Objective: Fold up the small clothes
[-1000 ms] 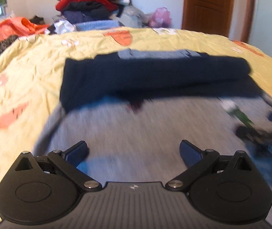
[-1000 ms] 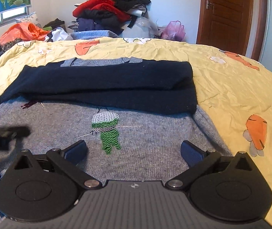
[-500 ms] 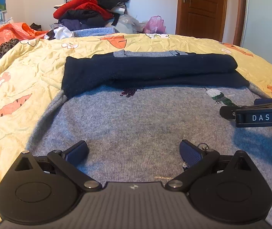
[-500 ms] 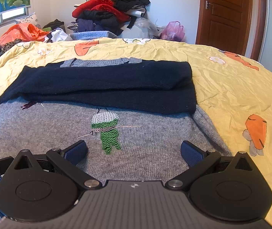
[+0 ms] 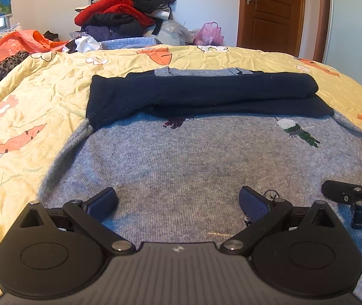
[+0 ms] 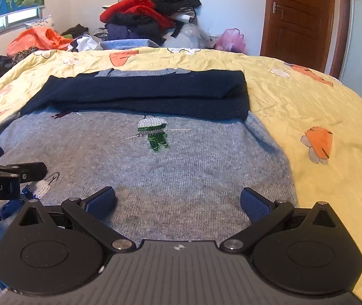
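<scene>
The grey sweater (image 5: 181, 162) lies flat on the bed (image 5: 41, 96), dark sleeves (image 5: 201, 94) folded across; body unfolded. Left gripper (image 5: 178, 200) and right gripper (image 6: 178, 200) hover near the hem, jaws spread, empty.

Grey sweater (image 5: 193, 167) matt ribbed knit, navy sleeves (image 5: 206, 94) fuzzy knit, yellow bedsheet (image 6: 308, 106) wrinkled cotton-like cloth, door (image 5: 270, 12) glossy wood upper right

The sweater (image 5: 181, 157) has its near hem hidden behind the gripper bodies in both views. Its upper part lies under the folded navy sleeves (image 6: 140, 94). The right gripper (image 5: 359, 190) is cut by the picture edge.
</scene>
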